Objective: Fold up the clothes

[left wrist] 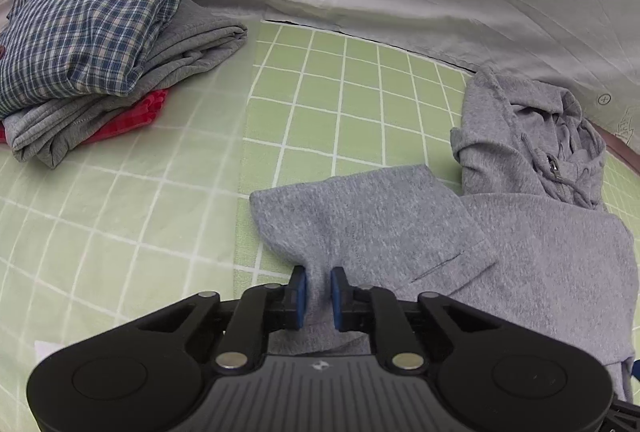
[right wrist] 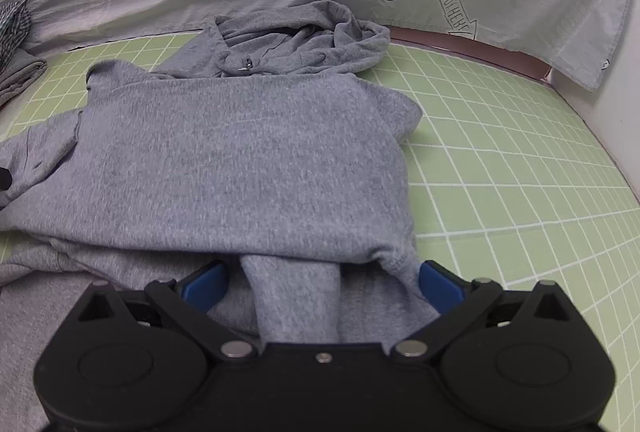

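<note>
Left gripper (left wrist: 319,296): jaws nearly closed, pinching a bunched ridge of the grey hoodie (left wrist: 520,252) at its near edge. Fabric is visibly squeezed between the blue pads (left wrist: 300,298).

Right gripper (right wrist: 324,286): jaws spread wide, straddling a raised fold of the same hoodie; pads not pressing on it, so nothing held.

Hoodie lies partly folded on the green checked bed sheet (left wrist: 160,212), stretching ahead of both sets of jaws, hood (right wrist: 320,36) at the far end. A folded flap sits just ahead and right of the left jaws.

Finished stack is well ahead and left of the left jaws: plaid shirt (left wrist: 92,20) on top, grey garment (left wrist: 192,44) under it, red item (left wrist: 136,116) at the bottom.

Risks, my read:
- Left pinch is narrow and likely catches only some layers; lifting could peel the top layer and undo the fold.
- With only one side held, any pull drags the hoodie skewed across the sheet.
- Right jaws closing where they stand would grab the bunched ridge, not a clean edge, leaving a lumpy fold.
- Loose hood may flop out when carried.
</note>
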The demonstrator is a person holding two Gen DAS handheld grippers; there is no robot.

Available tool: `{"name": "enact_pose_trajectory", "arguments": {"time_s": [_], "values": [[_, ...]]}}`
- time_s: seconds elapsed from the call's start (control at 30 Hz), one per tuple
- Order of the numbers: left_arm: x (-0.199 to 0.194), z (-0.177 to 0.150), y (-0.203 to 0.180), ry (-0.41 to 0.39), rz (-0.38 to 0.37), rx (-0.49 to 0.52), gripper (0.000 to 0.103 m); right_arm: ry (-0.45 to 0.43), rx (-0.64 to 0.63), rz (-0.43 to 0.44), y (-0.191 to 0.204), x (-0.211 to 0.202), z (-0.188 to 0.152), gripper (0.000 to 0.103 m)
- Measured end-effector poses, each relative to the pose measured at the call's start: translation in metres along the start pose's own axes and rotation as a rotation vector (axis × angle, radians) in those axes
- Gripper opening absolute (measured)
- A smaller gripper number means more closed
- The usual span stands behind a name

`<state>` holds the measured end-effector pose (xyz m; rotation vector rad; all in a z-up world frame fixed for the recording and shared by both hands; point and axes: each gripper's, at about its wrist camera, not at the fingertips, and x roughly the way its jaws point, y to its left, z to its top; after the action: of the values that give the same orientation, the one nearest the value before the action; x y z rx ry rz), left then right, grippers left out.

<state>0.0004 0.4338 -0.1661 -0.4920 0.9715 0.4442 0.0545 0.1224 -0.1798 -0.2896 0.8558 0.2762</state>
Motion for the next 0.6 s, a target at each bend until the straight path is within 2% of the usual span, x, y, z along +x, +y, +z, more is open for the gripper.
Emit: {"name": "enact_pose_trajectory", "arguments": {"time_s": [0.13, 0.33, 0.6], "values": [[-0.013, 0.004, 0.004, -0.026, -0.035, -0.05, 0.009, -0.003, 0.041, -0.009, -0.004, 0.001, 0.0, 0.103], [-0.055, 0.021, -0.004, -0.137, -0.104, -0.067, 0.008, -0.038, 0.074, -0.046, -0.005, 0.006, 0.004, 0.103], [-0.098, 0.046, -0.025, -0.257, -0.192, -0.049, 0.008, -0.05, 0.215, -0.137, -0.049, 0.009, 0.003, 0.103]]}}
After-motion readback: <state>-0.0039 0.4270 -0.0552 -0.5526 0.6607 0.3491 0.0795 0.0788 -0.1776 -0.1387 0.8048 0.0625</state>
